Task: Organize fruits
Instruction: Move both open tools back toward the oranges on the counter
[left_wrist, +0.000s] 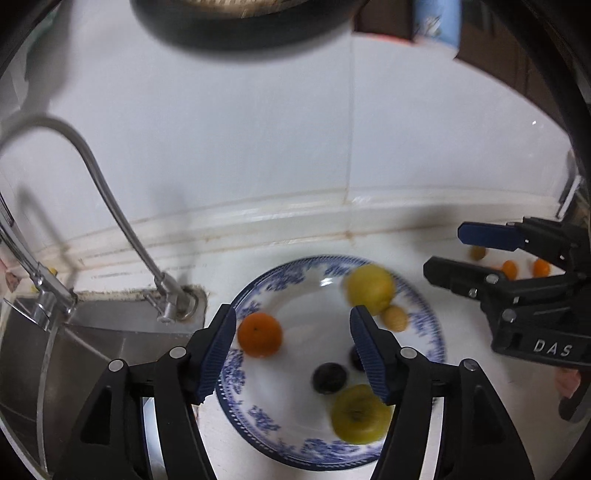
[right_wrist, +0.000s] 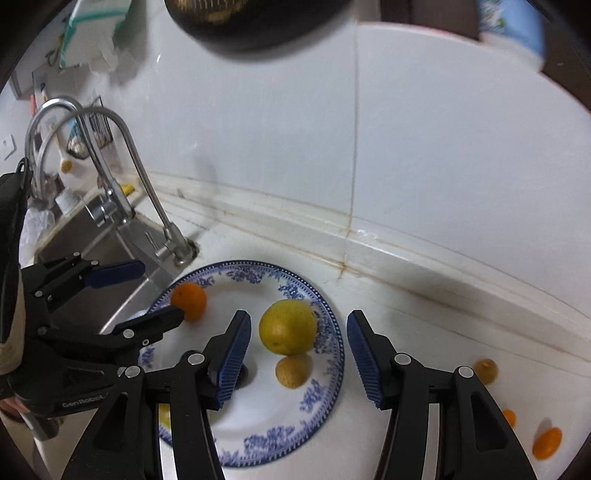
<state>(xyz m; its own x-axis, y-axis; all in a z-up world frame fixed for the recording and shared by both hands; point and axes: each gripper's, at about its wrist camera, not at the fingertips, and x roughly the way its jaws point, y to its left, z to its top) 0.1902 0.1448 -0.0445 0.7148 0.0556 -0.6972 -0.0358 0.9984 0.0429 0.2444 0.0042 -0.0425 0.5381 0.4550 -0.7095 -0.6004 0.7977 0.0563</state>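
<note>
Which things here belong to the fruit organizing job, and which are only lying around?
Belonging to the job:
- plate
- orange, two yellow-green fruits, small tan fruit and dark plums on it
- small orange fruits loose on the counter
- left gripper and right gripper, both open and empty

Only lying around:
- faucet
- sink
- dark pan hanging above
</note>
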